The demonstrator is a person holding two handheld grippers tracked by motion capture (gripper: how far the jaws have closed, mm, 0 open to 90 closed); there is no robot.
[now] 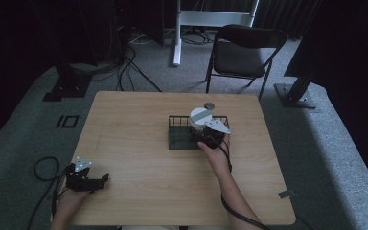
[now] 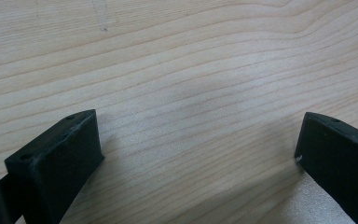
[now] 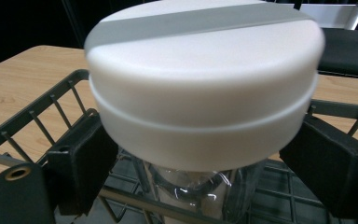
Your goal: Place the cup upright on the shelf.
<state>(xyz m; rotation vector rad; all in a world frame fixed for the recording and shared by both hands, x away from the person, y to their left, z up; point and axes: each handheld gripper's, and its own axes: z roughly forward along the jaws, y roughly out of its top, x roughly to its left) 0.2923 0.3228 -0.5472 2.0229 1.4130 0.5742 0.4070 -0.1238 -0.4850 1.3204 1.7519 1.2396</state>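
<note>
The jar (image 3: 200, 182) with its white lid (image 3: 205, 88) stands in the wire basket (image 1: 178, 132) at the table's middle; the right gripper (image 3: 205, 163) hugs it under the lid, at 3 and 9 o'clock (touching or not, I cannot tell); a loose hold could tip it; the left gripper (image 2: 196, 158) gapes wide at 8 o'clock.
</note>
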